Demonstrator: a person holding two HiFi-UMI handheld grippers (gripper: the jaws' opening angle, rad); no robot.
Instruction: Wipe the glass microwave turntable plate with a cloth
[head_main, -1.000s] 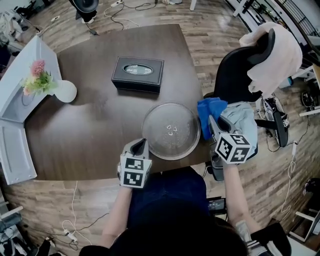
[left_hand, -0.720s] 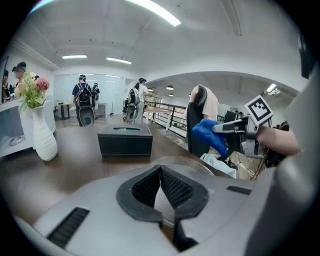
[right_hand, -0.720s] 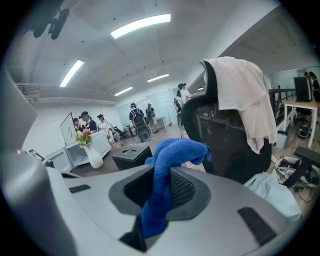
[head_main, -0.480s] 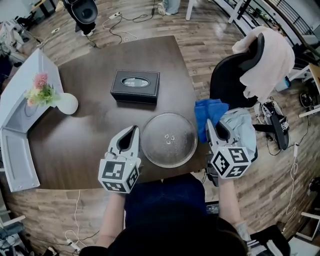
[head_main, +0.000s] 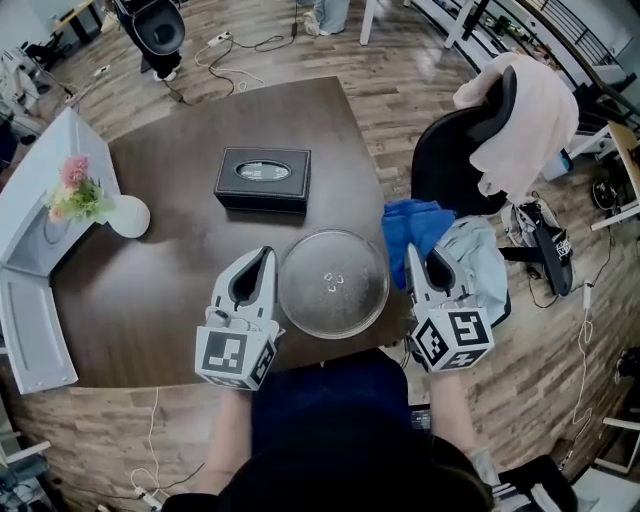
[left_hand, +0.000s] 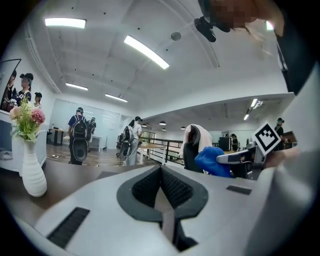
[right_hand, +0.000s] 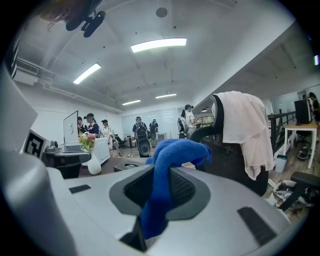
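L gripper (head_main: 265, 252) jaws together, empty; R gripper (head_main: 412, 250) jaws tight on blue cloth (head_main: 410, 222); plate (head_main: 333, 282) between the 2.

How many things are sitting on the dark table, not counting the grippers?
3: the glass turntable plate at the near edge, the black tissue box behind it, and the white flower vase at the left edge. Nothing seems hidden.

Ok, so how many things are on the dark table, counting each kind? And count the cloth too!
Glass plate: 1
Black box: 1
White vase of flowers: 1
Blue cloth: 1, pinched in the right gripper
Total: 4, with 3 of them on the table
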